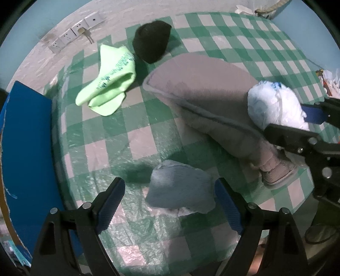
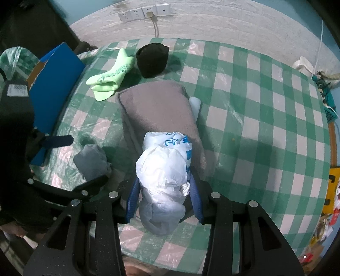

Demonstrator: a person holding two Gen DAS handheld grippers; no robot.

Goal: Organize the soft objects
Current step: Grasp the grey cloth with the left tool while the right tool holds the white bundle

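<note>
A grey-blue soft cloth (image 1: 180,189) lies on the checked table between the open fingers of my left gripper (image 1: 170,191); it also shows in the right wrist view (image 2: 91,161). My right gripper (image 2: 163,191) is shut on a crumpled white plastic bag (image 2: 163,165), held over the near end of a grey-brown cushion (image 2: 157,108). The bag (image 1: 274,104) and the cushion (image 1: 204,93) show in the left wrist view too, with the right gripper (image 1: 306,121). A pair of light green socks (image 1: 108,85) and a black cap (image 1: 152,41) lie at the far side.
A blue box (image 1: 27,148) stands at the table's left edge, also seen in the right wrist view (image 2: 55,85). The green-and-white checked tablecloth (image 2: 255,127) is under clear plastic. Wall sockets (image 2: 144,12) with a cable are behind. Clutter (image 2: 327,201) lies beyond the right edge.
</note>
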